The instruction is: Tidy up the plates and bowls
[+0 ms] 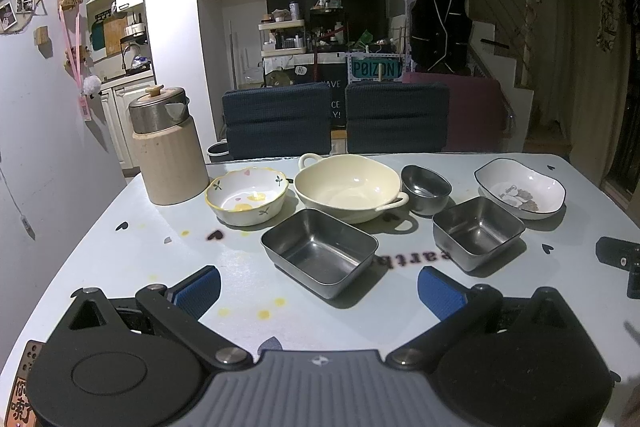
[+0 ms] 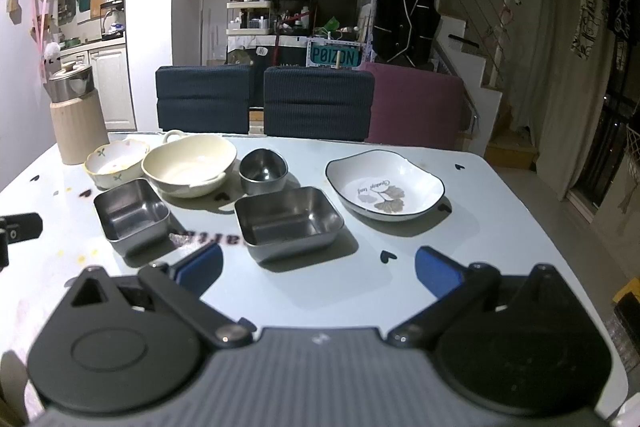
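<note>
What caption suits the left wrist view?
Open left gripper faces six empty dishes on the table, nearest a rectangular steel tray.

A pale surface [image 1: 120, 259], printed with small dark hearts and spotted with yellow stains, carries a beige ribbed canister [image 1: 170, 163] with a steel top and wooden knob at its far left corner. Behind the surface stand two dark blue chair backs [image 2: 204, 99] side by side, with a mauve chair back [image 2: 416, 107] to their right. Farther back, a teal "POIZON" sign [image 2: 334, 58] sits below cluttered shelves [image 2: 250, 17], a black vest with white trim [image 2: 406, 15] hangs beside a staircase [image 2: 492, 75], and photos and pink ribbons [image 1: 72, 39] decorate the left wall.
</note>
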Demonstrator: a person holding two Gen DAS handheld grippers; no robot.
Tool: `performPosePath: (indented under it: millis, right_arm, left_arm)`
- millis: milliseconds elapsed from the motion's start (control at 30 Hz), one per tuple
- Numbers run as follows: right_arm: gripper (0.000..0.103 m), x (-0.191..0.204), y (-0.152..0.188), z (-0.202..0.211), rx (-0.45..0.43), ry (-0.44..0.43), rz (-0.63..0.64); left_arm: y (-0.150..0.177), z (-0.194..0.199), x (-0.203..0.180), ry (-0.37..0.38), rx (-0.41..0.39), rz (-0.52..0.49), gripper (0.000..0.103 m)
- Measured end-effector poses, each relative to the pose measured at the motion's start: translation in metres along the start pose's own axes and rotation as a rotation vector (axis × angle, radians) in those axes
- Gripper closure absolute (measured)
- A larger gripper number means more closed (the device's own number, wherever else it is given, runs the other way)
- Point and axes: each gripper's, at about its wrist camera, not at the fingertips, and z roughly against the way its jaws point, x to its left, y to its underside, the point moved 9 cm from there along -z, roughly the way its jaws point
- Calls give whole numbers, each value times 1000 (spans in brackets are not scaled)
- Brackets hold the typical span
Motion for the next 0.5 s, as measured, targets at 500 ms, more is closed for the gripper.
performPosePath:
  millis: [500]
  right_arm:
    - [0,1,1,-1,3,1,2]
  left_arm:
    - [0,0,0,2,1,2,0]
